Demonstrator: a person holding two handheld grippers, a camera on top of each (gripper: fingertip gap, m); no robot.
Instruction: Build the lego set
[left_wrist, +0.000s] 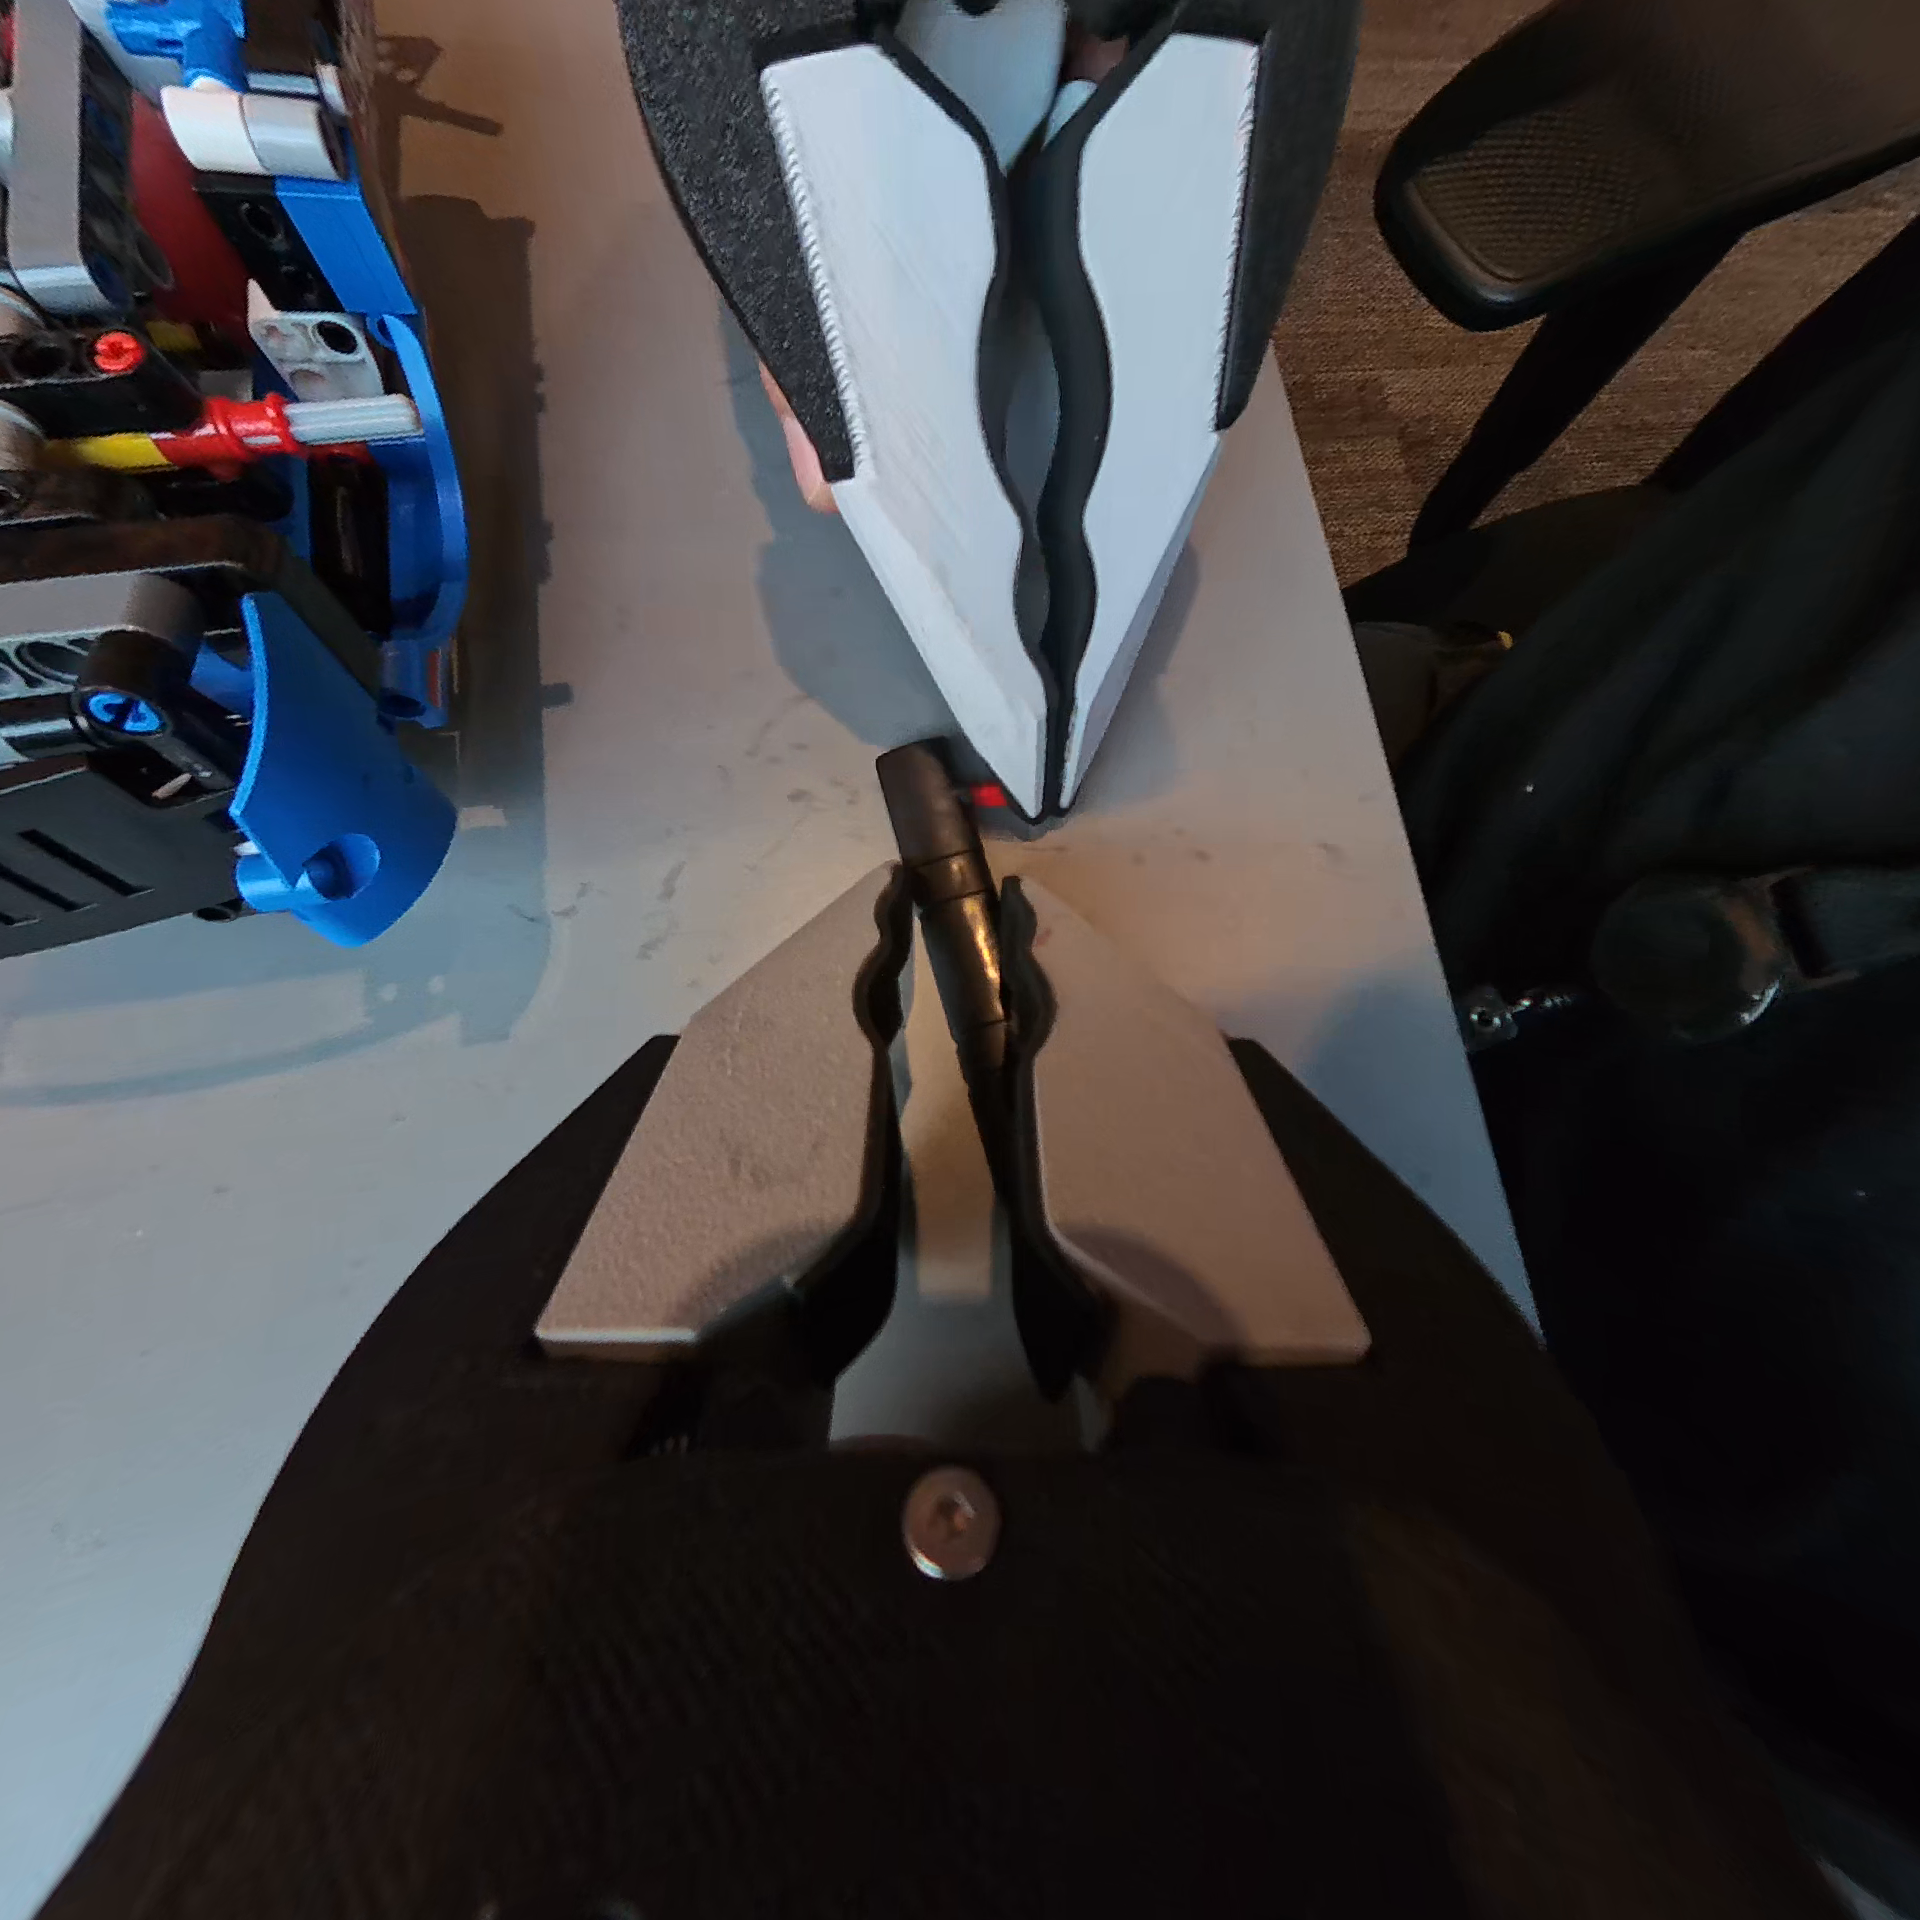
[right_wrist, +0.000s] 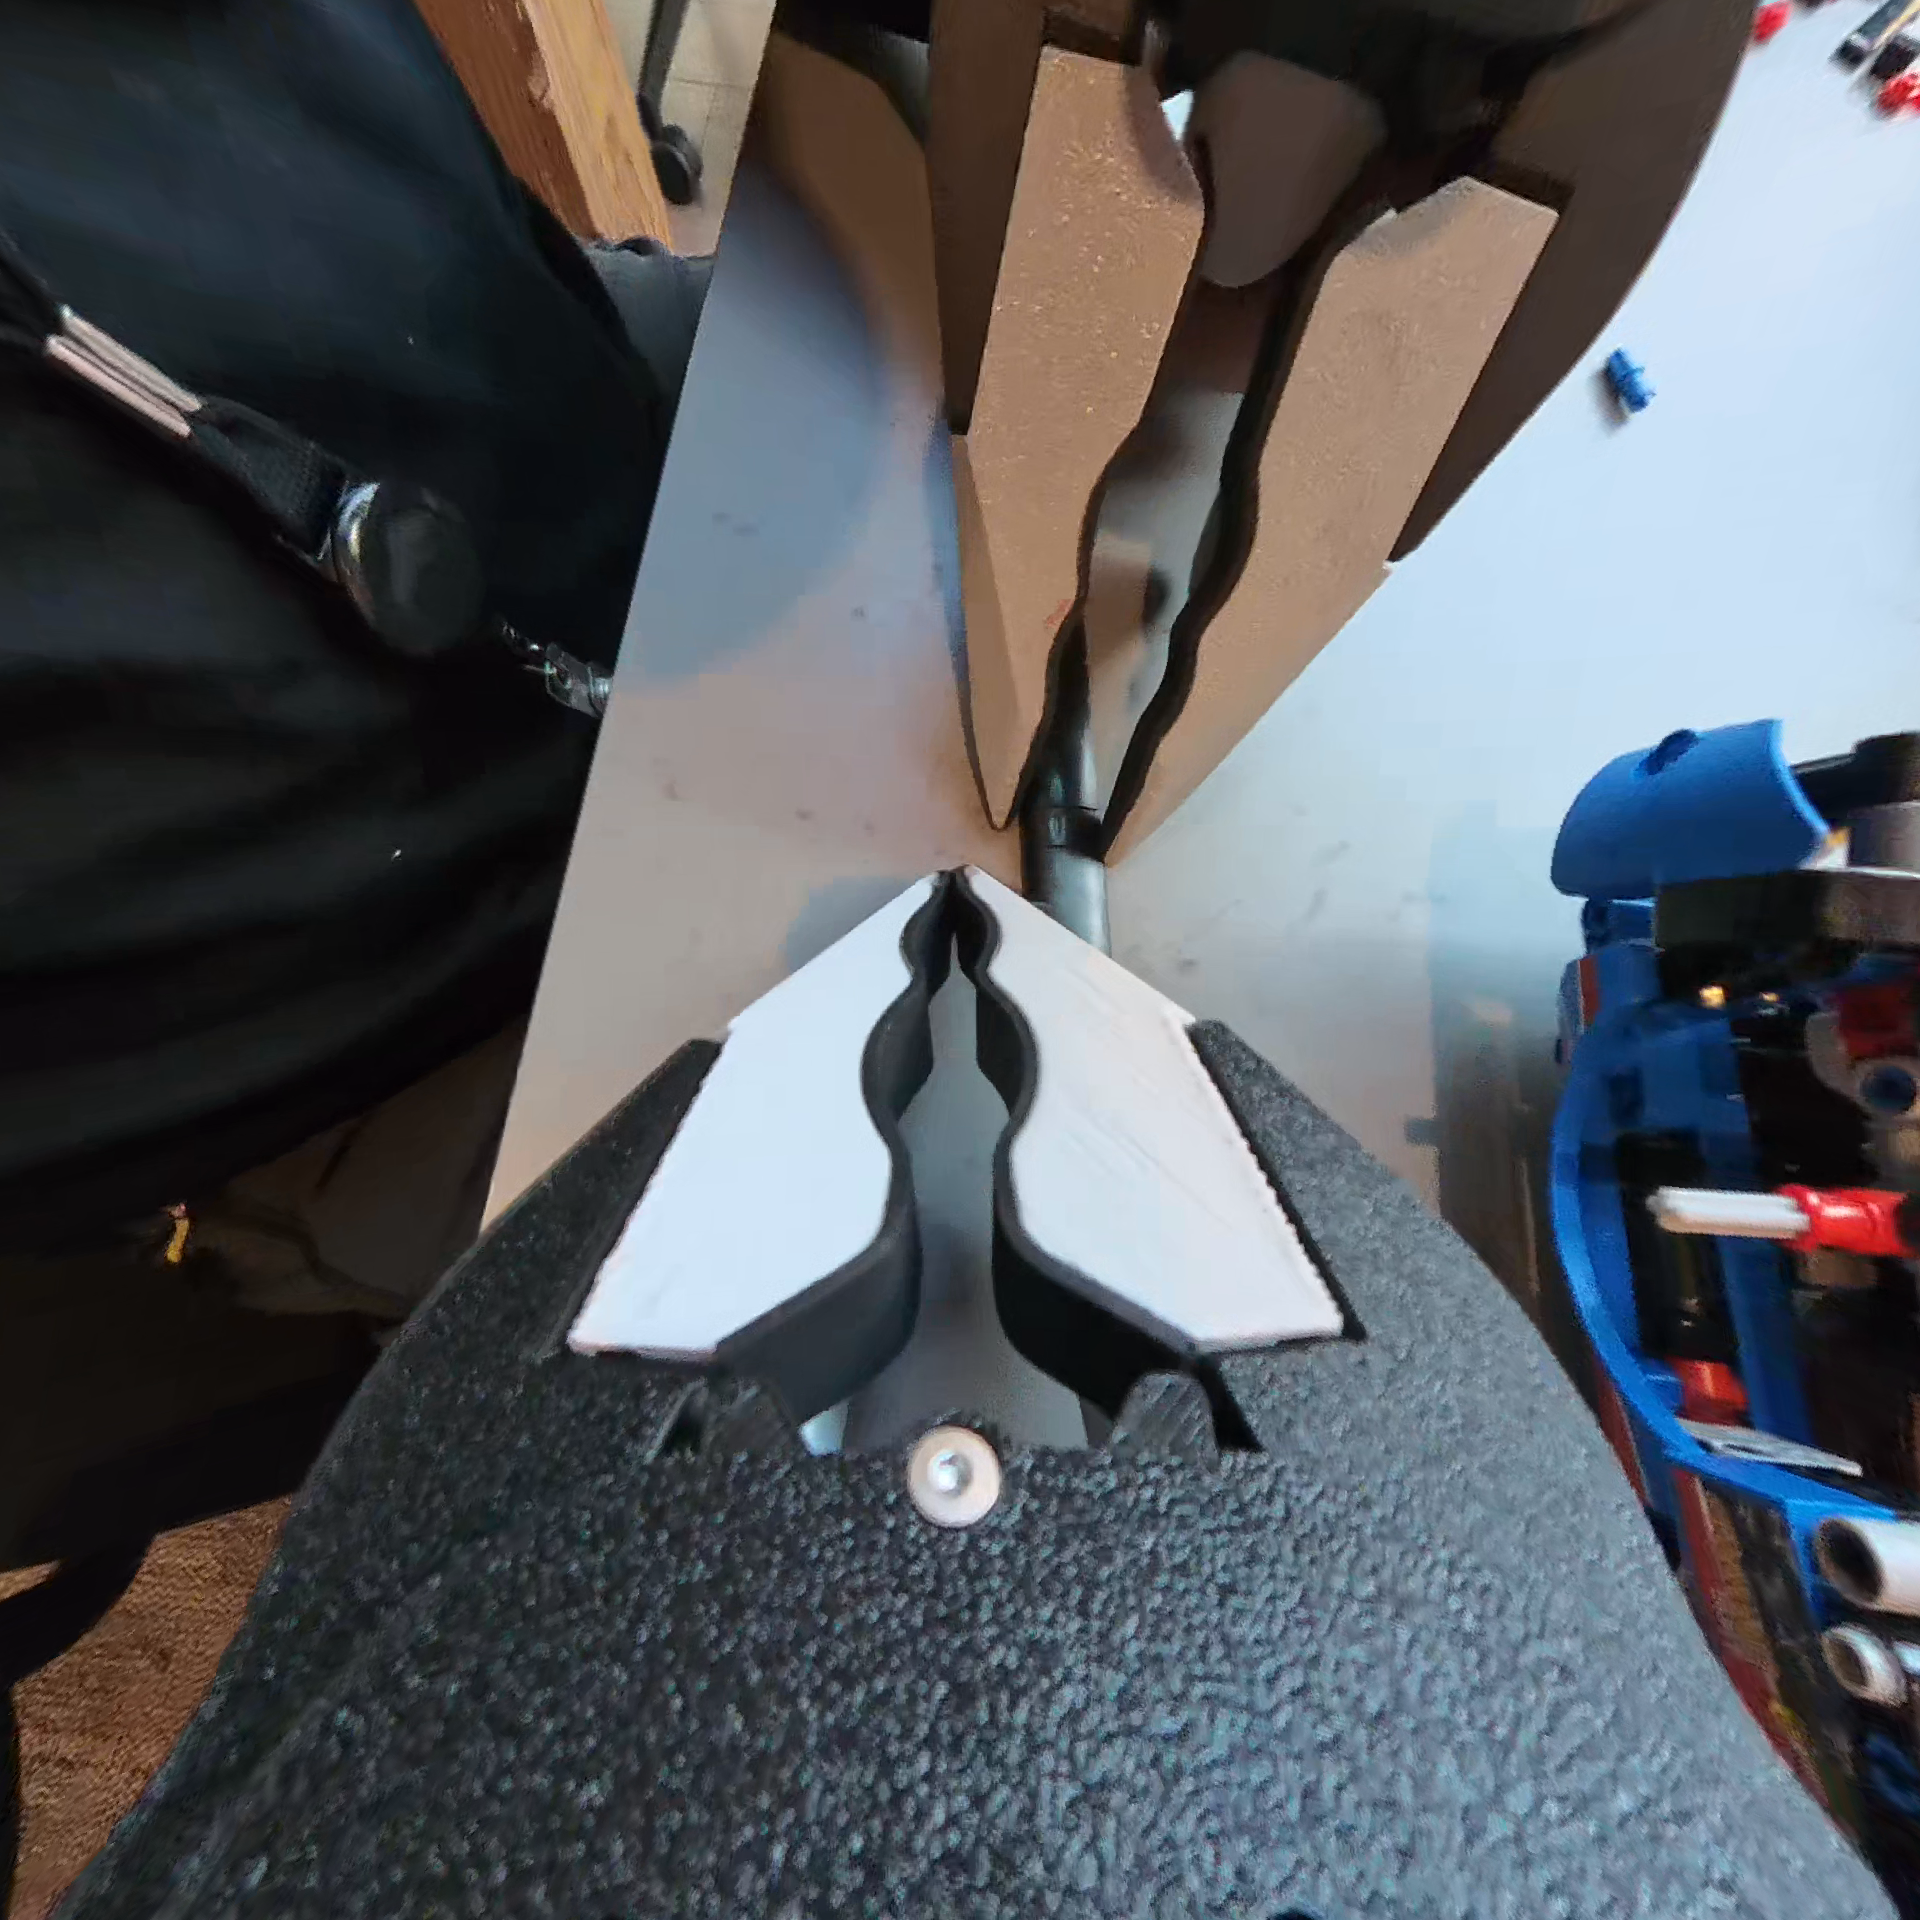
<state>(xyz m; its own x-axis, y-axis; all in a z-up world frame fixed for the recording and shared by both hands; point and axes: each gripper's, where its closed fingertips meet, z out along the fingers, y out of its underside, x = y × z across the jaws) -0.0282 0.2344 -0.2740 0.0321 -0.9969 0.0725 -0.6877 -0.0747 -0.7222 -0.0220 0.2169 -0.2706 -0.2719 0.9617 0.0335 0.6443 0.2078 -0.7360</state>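
Observation:
My left gripper (left_wrist: 951, 894) is shut on a slim black Lego piece (left_wrist: 940, 862) that sticks out past its tan fingertips, just above the grey table (left_wrist: 312, 1195). My right gripper (right_wrist: 954, 881), with white fingers, is shut and meets it tip to tip. A small red piece (left_wrist: 987, 796) shows at its tips, beside the end of the black piece, mostly hidden. In the right wrist view the left gripper (right_wrist: 1055, 826) comes in from the top holding the black piece (right_wrist: 1070, 883). The part-built blue and black Lego car (left_wrist: 332, 582) stands on the left, and also shows at the right of the right wrist view (right_wrist: 1714, 1091).
The table's edge (left_wrist: 1382, 831) runs close by the grippers. Beyond it are a person in dark clothing (right_wrist: 260, 727) and a black chair (left_wrist: 1662, 156). A loose blue piece (right_wrist: 1628, 382) and several small parts (right_wrist: 1881, 62) lie farther off on the table. Left and right tips are no more than a few centimetres apart.

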